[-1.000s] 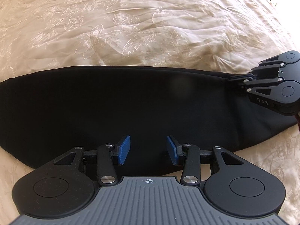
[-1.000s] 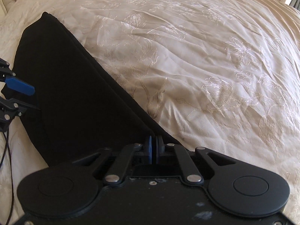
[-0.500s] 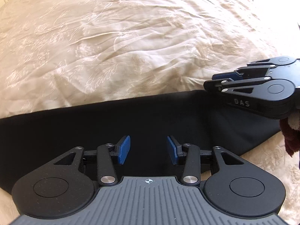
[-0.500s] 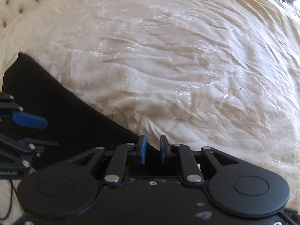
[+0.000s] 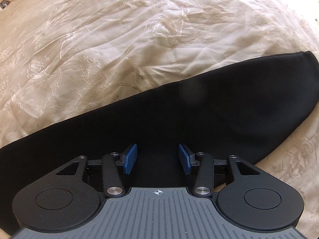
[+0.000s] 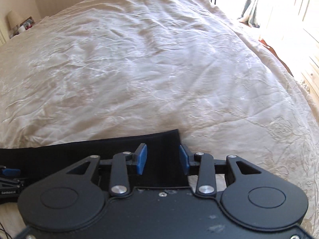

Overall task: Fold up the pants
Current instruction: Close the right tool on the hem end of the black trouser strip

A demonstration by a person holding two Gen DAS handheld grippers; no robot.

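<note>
The black pants (image 5: 199, 115) lie flat on the cream bedspread as a long folded band, running from lower left to upper right in the left wrist view. My left gripper (image 5: 157, 158) is open and empty, low over the band's near edge. My right gripper (image 6: 162, 159) is open and empty over one end of the pants (image 6: 155, 143), whose edge lies just ahead of the pads. The left gripper's blue pad (image 6: 10, 172) shows at the far left of the right wrist view.
The embroidered cream bedspread (image 6: 159, 69) stretches wide beyond the pants. A bedside lamp (image 6: 14, 19) stands at the far left. A wooden floor (image 6: 311, 67) and a bright window lie past the bed's right edge.
My right gripper has opened, let go of the pants' edge and swung over the pants' end. It has left the left wrist view. The left gripper stayed open and shifted along the band.
</note>
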